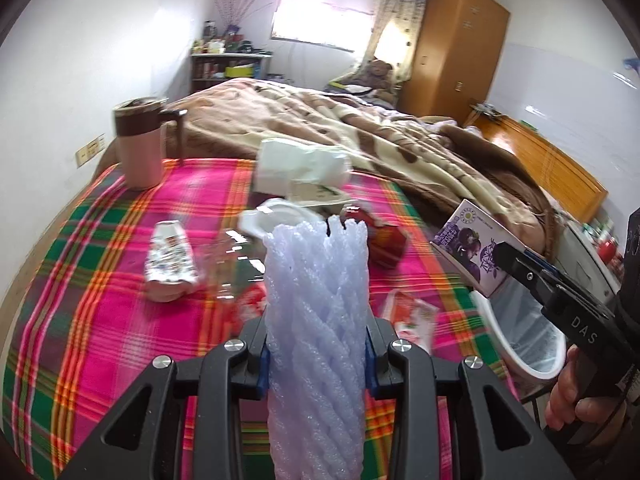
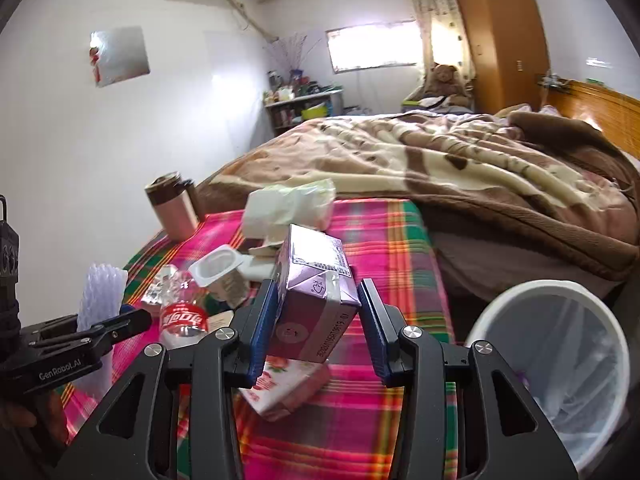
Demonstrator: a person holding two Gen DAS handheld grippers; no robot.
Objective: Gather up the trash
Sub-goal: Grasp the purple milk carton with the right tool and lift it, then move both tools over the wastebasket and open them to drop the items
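The purple carton [image 2: 316, 292], pinched by the right gripper [image 2: 318, 320], sits at frame centre; the white bin [image 2: 500, 300] opens at lower right, nearer this hand. The left gripper [image 1: 316, 356] pinches an upright foam net sleeve [image 1: 316, 300], farther away.

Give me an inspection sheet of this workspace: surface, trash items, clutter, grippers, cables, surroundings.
Surface: plaid cloth, littered.
Job's things: foam net sleeve and purple carton held; bottle, yogurt cup, pink pack on cloth; white bin beside it.
Clutter: mug, tissue pack.
Grippers: left hand-held gripper shut on sleeve; right hand-held gripper shut on carton.
Cables: nothing seen.
Surroundings: bed blanket, wardrobe.
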